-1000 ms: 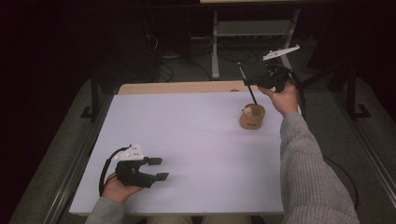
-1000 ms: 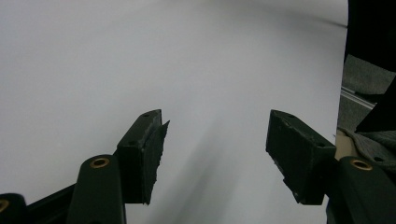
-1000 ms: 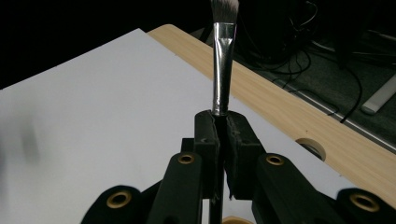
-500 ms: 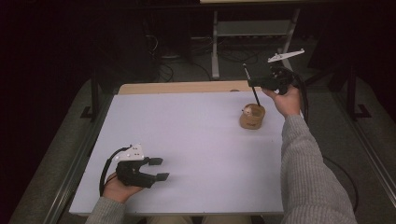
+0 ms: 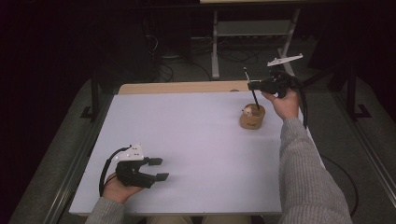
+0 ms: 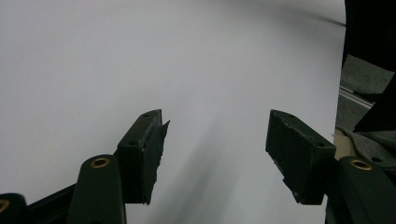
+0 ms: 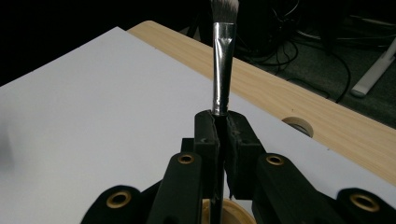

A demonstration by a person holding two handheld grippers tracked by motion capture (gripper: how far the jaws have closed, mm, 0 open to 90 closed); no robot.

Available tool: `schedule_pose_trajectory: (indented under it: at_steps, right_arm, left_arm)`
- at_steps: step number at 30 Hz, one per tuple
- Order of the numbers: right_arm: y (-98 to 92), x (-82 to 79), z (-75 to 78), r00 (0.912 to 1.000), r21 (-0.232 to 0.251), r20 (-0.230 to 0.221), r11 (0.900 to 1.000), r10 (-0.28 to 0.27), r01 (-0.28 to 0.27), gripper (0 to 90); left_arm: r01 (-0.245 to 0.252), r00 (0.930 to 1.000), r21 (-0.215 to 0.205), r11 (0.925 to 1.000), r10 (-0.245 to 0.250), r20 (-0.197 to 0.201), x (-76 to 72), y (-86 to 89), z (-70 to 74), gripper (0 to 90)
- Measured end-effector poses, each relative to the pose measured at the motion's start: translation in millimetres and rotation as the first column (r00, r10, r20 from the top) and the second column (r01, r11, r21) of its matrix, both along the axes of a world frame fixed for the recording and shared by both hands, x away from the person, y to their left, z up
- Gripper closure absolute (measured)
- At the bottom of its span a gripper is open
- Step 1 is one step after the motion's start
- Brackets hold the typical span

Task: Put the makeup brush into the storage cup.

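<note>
My right gripper (image 5: pixel 252 86) is shut on a thin black brush (image 5: pixel 254 95) at the far right of the white sheet. The brush stands nearly upright, bristles up, and its lower end reaches the mouth of a small round wooden holder (image 5: pixel 252 119); I cannot tell whether it is inside. In the right gripper view the jaws (image 7: pixel 223 128) pinch the handle just below the brush's silver ferrule (image 7: pixel 222 60), with the holder's rim (image 7: pixel 239 213) underneath. My left gripper (image 5: pixel 161 169) rests on the sheet at the near left. It stands open (image 6: pixel 215 140) with nothing between its fingers.
The white sheet (image 5: pixel 196 135) covers most of a wooden tabletop (image 5: pixel 182 87), which has a round cable hole (image 7: pixel 299 125) near its far edge. Metal rails run along both sides of the table. Cables and a stand's legs lie on the dark floor behind.
My right hand has shifted slightly to the right with the brush still in its jaws. The left hand has not moved.
</note>
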State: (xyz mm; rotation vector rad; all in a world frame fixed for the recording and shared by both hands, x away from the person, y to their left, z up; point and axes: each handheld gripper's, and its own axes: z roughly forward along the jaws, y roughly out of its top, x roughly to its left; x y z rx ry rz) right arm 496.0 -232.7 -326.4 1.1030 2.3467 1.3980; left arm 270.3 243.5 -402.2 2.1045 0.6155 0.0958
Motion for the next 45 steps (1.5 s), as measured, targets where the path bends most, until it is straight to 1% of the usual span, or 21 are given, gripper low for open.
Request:
schedule_pose_trajectory:
  at_steps: [6, 10, 17, 26, 29, 31, 36, 45]
  right_arm:
    - [1.2, 0.9, -3.5, 1.0, -0.007, -0.006, 1.0, -0.007, 0.007, 83.2]
    - [-0.2, 0.7, -7.8, 0.9998, 0.01, -0.007, 1.0, -0.016, 0.016, 83.2]
    - [-3.1, 0.2, -17.8, 0.9992, 0.015, -0.027, 0.999, -0.031, 0.031, 83.2]
    - [-3.9, -0.2, -22.2, 0.9988, 0.017, -0.029, 0.999, -0.041, 0.041, 83.2]
    - [-4.3, -0.8, -25.5, 0.9986, 0.026, -0.024, 0.999, -0.047, 0.048, 83.2]
    - [-4.5, -1.3, -28.0, 0.9982, 0.02, -0.023, 0.998, -0.055, 0.056, 83.2]
    - [-7.9, -2.0, -32.7, 0.9967, 0.029, -0.034, 0.997, -0.073, 0.074, 83.1]
    - [-7.8, -2.9, -38.2, 0.9962, 0.038, -0.037, 0.996, -0.079, 0.08, 83.2]
  left_arm:
    - [-0.002, 1.0, -0.004, 1.0, 0.002, -0.002, 0.1, 0.6, -0.2, 36.3]
    - [-0.001, 1.0, -0.004, 1.0, 0.001, 0.0, 0.0, 1.1, 0.4, 36.3]
    - [-0.001, 1.0, -0.004, 1.0, 0.001, -0.002, 0.1, 0.6, -0.2, 36.3]
    - [0.001, 1.0, -0.002, 1.0, -0.001, -0.003, 0.2, 0.3, -0.3, 36.3]
    - [0.001, 1.0, -0.004, 1.0, -0.001, -0.003, 0.2, 0.3, -0.2, 36.2]
    - [0.001, 1.0, -0.004, 1.0, -0.001, -0.003, 0.2, 0.3, -0.3, 36.2]
    - [0.001, 1.0, -0.003, 1.0, -0.001, -0.005, 0.4, -0.6, -0.6, 36.0]
    - [0.0, 1.0, -0.006, 1.0, 0.0, -0.008, 0.8, -1.4, -0.9, 36.0]
